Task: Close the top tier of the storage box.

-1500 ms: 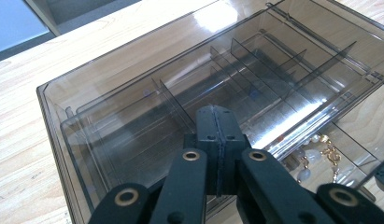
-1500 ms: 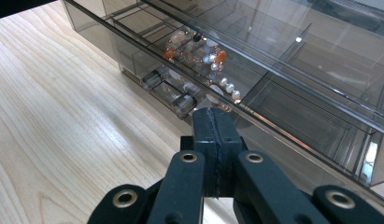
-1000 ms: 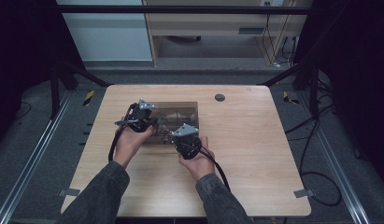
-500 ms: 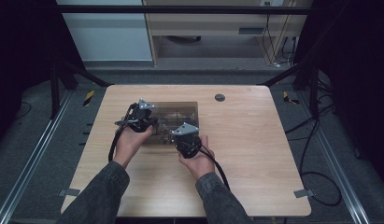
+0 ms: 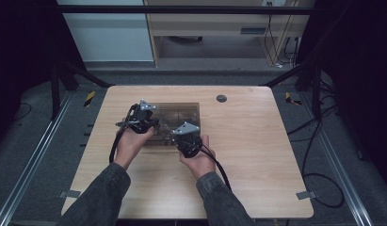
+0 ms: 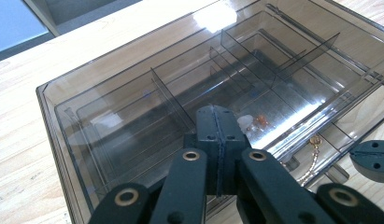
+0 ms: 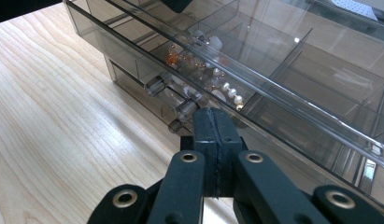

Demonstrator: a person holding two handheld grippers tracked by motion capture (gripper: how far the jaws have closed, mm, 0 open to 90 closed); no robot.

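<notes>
A smoky transparent plastic organiser box with thin inner dividers (image 5: pixel 179 113) sits on the pale wooden table (image 5: pixel 257 141), left of centre. The left gripper (image 6: pixel 216 116) hovers over its top — jaws pressed together, holding nothing. The right gripper (image 7: pixel 213 119) — jaws likewise together and empty — points at the drawer front, near beaded jewellery (image 7: pixel 213 77) inside.

wooden table (image 5: pixel 257 155), round grommet (image 5: pixel 221 98) (far edge), floor cables (image 5: pixel 318 141)
</notes>
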